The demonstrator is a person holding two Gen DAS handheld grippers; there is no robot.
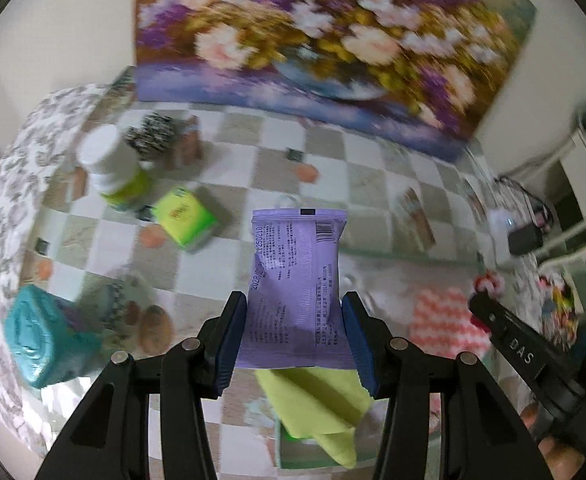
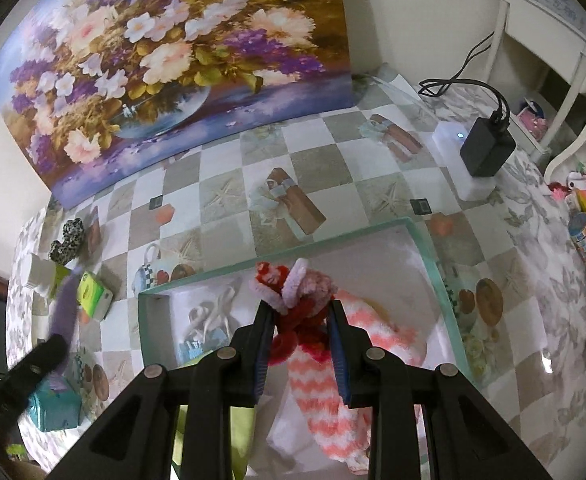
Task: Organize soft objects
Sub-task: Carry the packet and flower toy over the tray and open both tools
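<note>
Gripping a purple wipes packet [image 1: 299, 284] between its blue pads, the left hand-held gripper [image 1: 297, 336] holds it upright above the checkered desk [image 1: 333, 164], its printed back facing the camera. Below the packet lies a yellow-green cloth [image 1: 317, 404]. The right hand-held gripper [image 2: 303, 334] is clamped on a red and pink pipe-cleaner flower [image 2: 293, 288], above a shallow teal-rimmed box [image 2: 437, 276]. Inside that box lie a coral-and-white zigzag sock [image 2: 325, 400] and something white with loops (too blurred to name). To the left on the desk stand a green tissue pack [image 1: 185, 216], a white bottle [image 1: 111, 164] and a teal tissue pack [image 1: 39, 336].
</note>
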